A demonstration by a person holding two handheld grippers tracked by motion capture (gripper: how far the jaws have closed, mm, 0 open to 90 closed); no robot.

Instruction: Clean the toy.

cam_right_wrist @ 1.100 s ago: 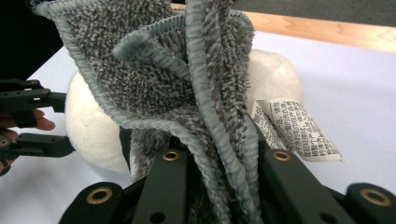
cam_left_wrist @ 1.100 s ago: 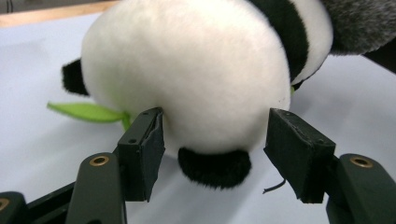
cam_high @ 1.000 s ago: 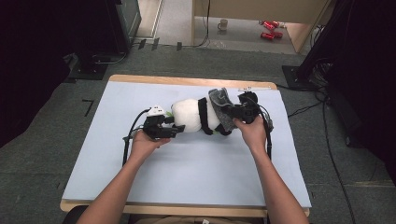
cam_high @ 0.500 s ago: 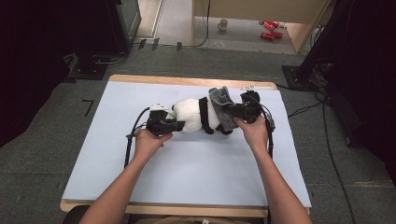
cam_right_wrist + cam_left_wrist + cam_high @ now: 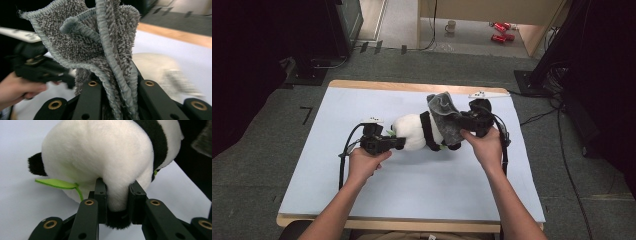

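Plush panda (image 5: 414, 132) lay mid-table (image 5: 327, 150), its white paw clamped by the left gripper (image 5: 117, 195) (jaws just closed), while the right gripper (image 5: 117, 87) pinched a grey towel (image 5: 100, 45) beside it.

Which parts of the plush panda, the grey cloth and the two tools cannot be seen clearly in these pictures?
- Black-and-white plush panda toy: in the high view, its face is too small to make out.
- Panda's part between the left tool jaws: in the left gripper view, squeezed and half hidden by them.
- Grey terry cloth: its lower end is hidden between the right tool jaws.
- Background in the right gripper view: blurred.
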